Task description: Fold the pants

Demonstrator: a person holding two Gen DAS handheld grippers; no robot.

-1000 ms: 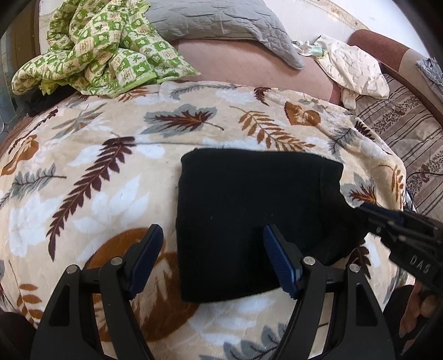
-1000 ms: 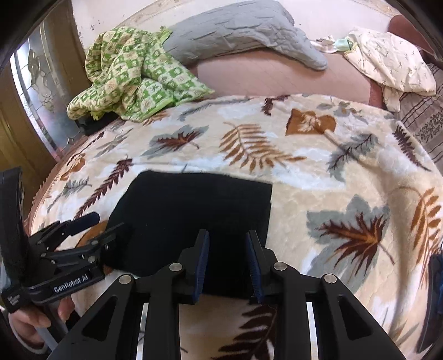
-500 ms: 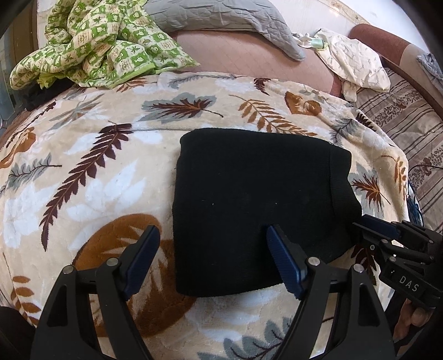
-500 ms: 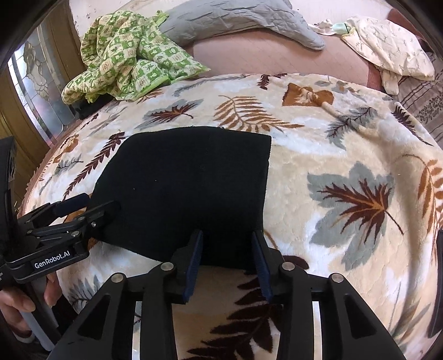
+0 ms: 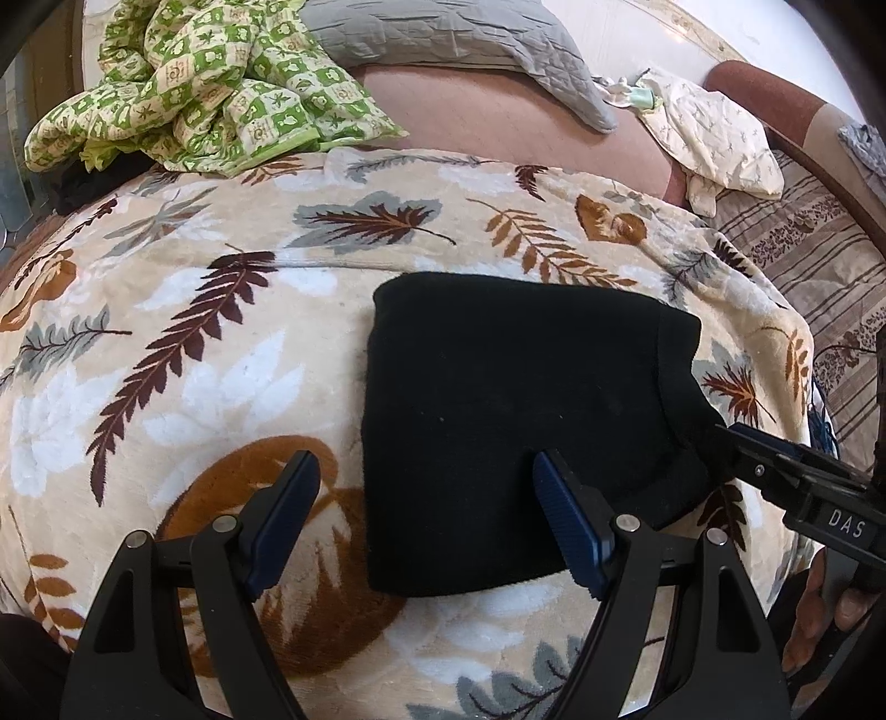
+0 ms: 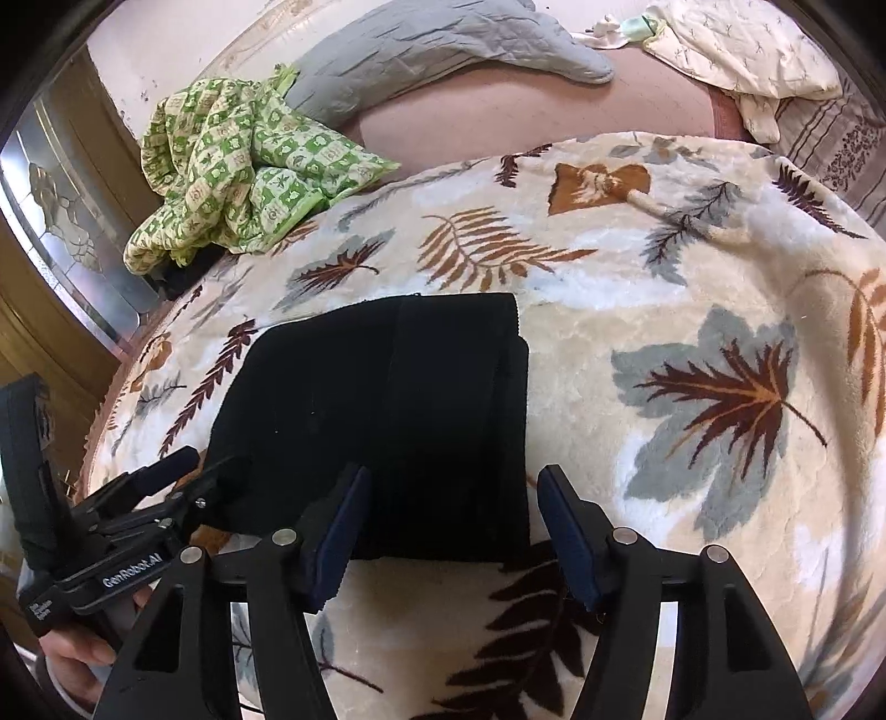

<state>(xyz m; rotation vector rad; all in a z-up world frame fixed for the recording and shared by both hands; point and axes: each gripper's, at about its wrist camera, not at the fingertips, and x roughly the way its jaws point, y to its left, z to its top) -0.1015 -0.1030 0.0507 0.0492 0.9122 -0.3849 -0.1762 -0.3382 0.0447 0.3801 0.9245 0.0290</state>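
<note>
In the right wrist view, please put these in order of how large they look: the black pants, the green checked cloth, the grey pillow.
1. black pants, though nearest the camera
2. grey pillow and green checked cloth: too alike to rank

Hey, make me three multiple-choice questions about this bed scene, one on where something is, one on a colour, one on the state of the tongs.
1. Where does the green checked cloth lie?
A. on the pants
B. at the blanket's far left corner
C. between the right tongs

2. What colour are the folded pants?
A. black
B. grey
C. cream

3. How do the right tongs stand?
A. shut on the pants
B. shut on the blanket
C. open

Answers: 1 B, it sits beyond the leaf blanket, next to the grey pillow. 2 A, they show solid black in both views. 3 C, the pads stand apart with the pants' near edge between them.
</note>
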